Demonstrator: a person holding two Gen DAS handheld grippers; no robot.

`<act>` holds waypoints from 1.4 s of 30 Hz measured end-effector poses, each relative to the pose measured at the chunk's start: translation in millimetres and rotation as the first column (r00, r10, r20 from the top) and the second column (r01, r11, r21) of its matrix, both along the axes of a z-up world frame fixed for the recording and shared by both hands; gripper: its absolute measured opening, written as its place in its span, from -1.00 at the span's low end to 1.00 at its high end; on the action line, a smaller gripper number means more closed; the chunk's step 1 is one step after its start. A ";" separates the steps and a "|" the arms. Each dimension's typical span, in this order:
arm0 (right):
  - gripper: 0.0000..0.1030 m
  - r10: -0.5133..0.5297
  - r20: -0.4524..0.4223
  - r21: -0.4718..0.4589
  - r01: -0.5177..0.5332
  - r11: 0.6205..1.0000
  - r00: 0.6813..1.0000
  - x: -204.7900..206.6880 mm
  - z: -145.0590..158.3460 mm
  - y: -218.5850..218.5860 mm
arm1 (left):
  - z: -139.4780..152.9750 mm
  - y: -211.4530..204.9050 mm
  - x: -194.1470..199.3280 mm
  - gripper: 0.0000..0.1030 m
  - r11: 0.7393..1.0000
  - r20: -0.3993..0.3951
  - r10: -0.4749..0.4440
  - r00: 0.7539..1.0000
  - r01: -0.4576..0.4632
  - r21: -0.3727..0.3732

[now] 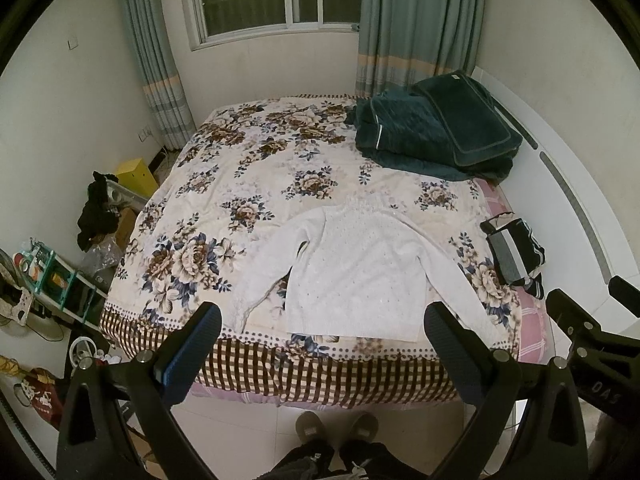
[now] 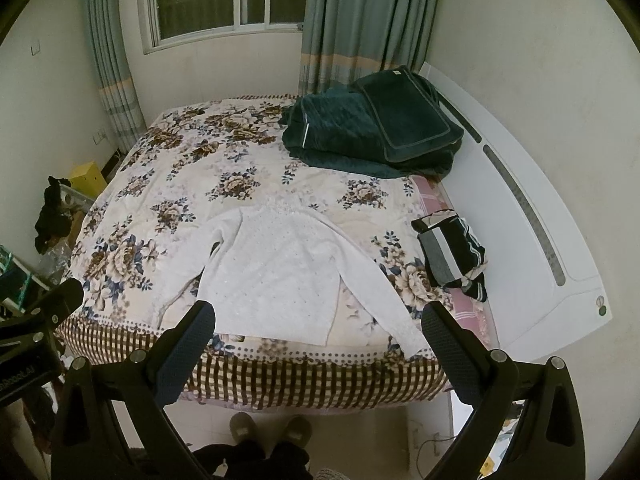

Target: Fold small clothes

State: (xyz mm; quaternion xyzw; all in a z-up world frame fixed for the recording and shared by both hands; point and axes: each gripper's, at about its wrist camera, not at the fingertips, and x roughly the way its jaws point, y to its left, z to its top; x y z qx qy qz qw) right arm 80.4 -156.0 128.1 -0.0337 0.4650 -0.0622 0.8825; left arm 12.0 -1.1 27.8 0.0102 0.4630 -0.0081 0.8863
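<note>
White knit sweater [image 1: 352, 276] lies flat on the floral bedspread [image 1: 248, 184], near edge of the bed, hem toward the person, collar toward the far side, so long axis runs near-to-far; both sleeves splay out and down toward the near corners. Left hand-held gripper [image 1: 322, 344] hangs above the near bed edge, jaws spread wide, nothing btwn them; sweater sits straight ahead and below, hem just past the fingertips, left sleeve [image 1: 264, 280] a bit left of centre. Right hand-held gripper [image 2: 318, 338] likewise wide open, empty, w/ the right sleeve's cuff [image 2: 412, 340] just beside its right finger and nearer to it than to the other tool. Judgement: no fold started yet; each side's sleeve is the natural first grab for the gripper on that side, folding inward across the body. Room: plenty of bare bedspread to the left and far of the sweater; right is tighter, a striped dark garment [image 2: 452, 252] lies near the right sleeve by the white headboard [image 2: 532, 216], apart from it. Dark green quilt pile [image 1: 436, 132] sits well apart at far right. Risk: cuffs lie close to the near edge, could slip off if dragged.
</note>
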 end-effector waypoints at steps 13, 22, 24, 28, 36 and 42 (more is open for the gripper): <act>1.00 -0.001 0.006 0.003 0.001 1.000 1.000 7.1 23.4 15.0 | 1.3 -1.7 -0.3 1.00 1.000 0.015 -0.010 1.000 0.010 0.010; 1.00 0.002 0.010 0.007 -0.002 1.000 1.000 6.0 25.7 13.6 | 1.7 -1.4 0.3 1.00 1.000 0.017 -0.011 1.000 0.011 0.009; 1.00 0.001 0.011 0.007 -0.001 1.000 1.000 7.0 28.9 16.0 | 2.8 -1.4 2.2 1.00 1.000 0.018 -0.009 1.000 0.009 0.009; 1.00 0.000 0.013 0.008 0.000 1.000 1.000 5.8 28.9 14.6 | 4.5 -1.4 3.5 1.00 1.000 0.021 -0.009 1.000 0.009 0.009; 1.00 0.001 0.016 0.010 -0.001 1.000 1.000 4.8 31.6 15.6 | 8.5 0.3 10.2 1.00 1.000 0.020 -0.009 1.000 0.009 0.005; 1.00 0.000 0.017 0.011 0.000 1.000 1.000 5.3 33.8 21.2 | 11.4 1.5 11.8 1.00 1.000 0.028 -0.008 1.000 0.008 0.005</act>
